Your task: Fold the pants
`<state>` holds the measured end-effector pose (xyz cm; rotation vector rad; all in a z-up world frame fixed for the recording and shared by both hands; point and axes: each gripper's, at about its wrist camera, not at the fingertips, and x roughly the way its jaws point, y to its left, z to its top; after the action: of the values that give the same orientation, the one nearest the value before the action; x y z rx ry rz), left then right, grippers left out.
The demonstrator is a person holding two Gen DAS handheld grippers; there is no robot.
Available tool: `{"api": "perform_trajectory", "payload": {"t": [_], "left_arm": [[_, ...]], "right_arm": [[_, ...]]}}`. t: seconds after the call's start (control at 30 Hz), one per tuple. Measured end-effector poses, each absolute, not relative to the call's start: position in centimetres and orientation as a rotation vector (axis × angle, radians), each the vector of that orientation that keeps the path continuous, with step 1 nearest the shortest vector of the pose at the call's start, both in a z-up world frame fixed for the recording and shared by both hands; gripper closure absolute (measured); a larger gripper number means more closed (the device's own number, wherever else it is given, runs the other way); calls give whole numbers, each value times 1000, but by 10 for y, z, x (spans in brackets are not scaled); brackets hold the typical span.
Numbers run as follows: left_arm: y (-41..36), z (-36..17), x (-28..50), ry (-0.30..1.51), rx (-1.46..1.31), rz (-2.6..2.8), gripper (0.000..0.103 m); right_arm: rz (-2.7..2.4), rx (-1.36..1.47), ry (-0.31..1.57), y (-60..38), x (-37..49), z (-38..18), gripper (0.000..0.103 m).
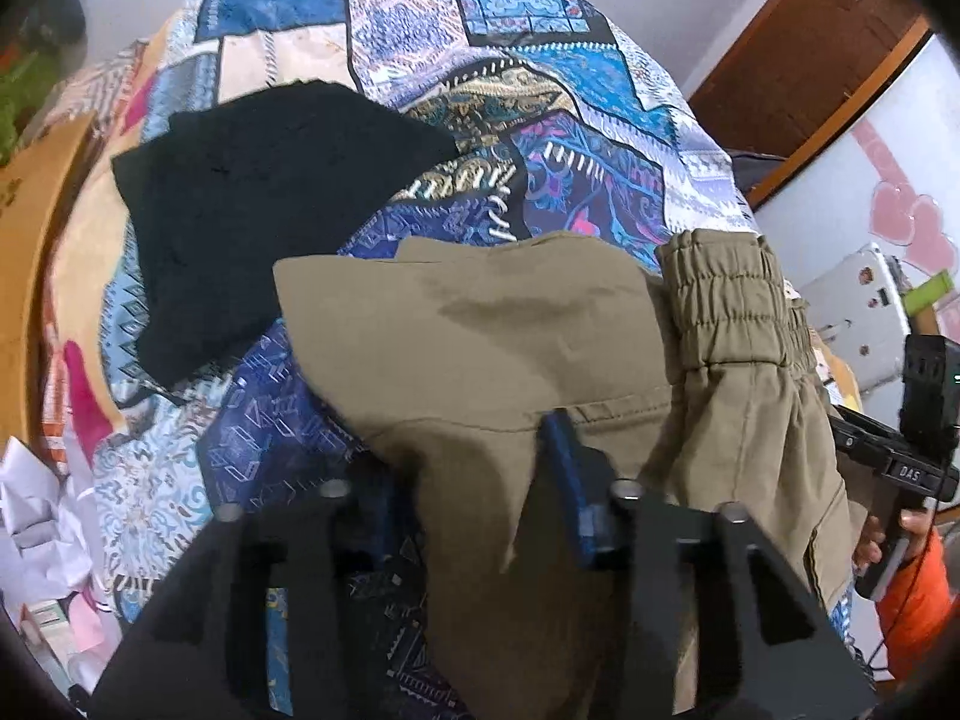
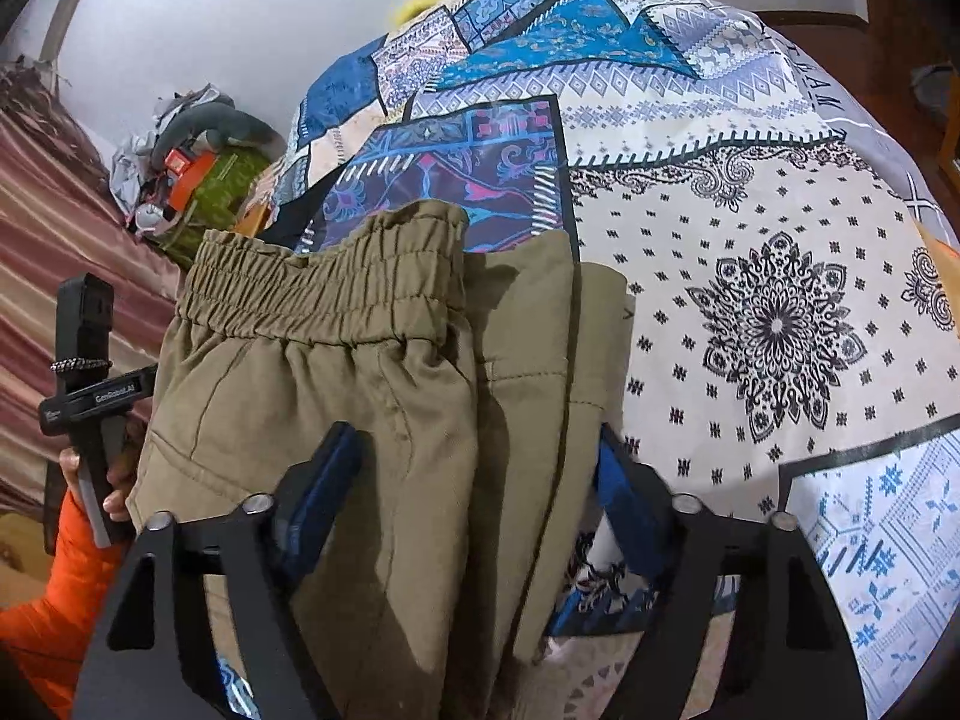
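Khaki pants (image 1: 492, 330) with an elastic waistband (image 1: 726, 300) lie bunched on a patterned bedspread (image 1: 420, 30). My left gripper (image 1: 474, 456) has fabric between its blue fingers (image 1: 561, 450); the left finger is hidden under cloth, and the jaws stand apart. In the right wrist view the pants (image 2: 372, 396) and waistband (image 2: 324, 282) lie between the widely spread blue fingers (image 2: 324, 480) of my right gripper (image 2: 474, 468). The cloth drapes over the jaws. Each gripper shows in the other's view, at the edge (image 1: 918, 468) (image 2: 90, 402).
A black garment (image 1: 258, 204) lies on the bedspread left of the pants. A wooden board (image 1: 30, 240) and crumpled paper (image 1: 36, 516) sit at the left edge. A wooden door (image 1: 810, 42) stands at the right. Clutter (image 2: 186, 174) and a striped cloth (image 2: 54, 228) lie off the bed.
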<state>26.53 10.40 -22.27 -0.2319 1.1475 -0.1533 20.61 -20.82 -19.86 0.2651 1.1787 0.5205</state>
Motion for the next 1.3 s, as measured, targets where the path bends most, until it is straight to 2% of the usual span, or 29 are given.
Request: {"api": "perform_trajectory", "payload": {"t": [0.07,0.13,0.17,0.27,0.6,0.93,1.3], "left_arm": [[99,-218,264,1128,-188,-126,76],[95,-214,264,1114,-156,-103,87],[93,-212,264,1107,-144,-95,89],[89,-206,262,1088,-103,-60,92],[94,-150,234,897,-38,1,94],[146,-104,238,774,-87,82,94],[221,-99,276,768,-180,188,94]], "right_arm": [[527,261,1170,-206,206,-195,57],[541,247,1164,-202,207,-191,70],[543,237,1158,-200,208,-190,77],[537,179,1125,-191,206,-184,88],[550,107,1022,-175,215,-151,92],[607,-9,884,-124,240,-106,92],[671,-97,818,-52,288,-91,92]]}}
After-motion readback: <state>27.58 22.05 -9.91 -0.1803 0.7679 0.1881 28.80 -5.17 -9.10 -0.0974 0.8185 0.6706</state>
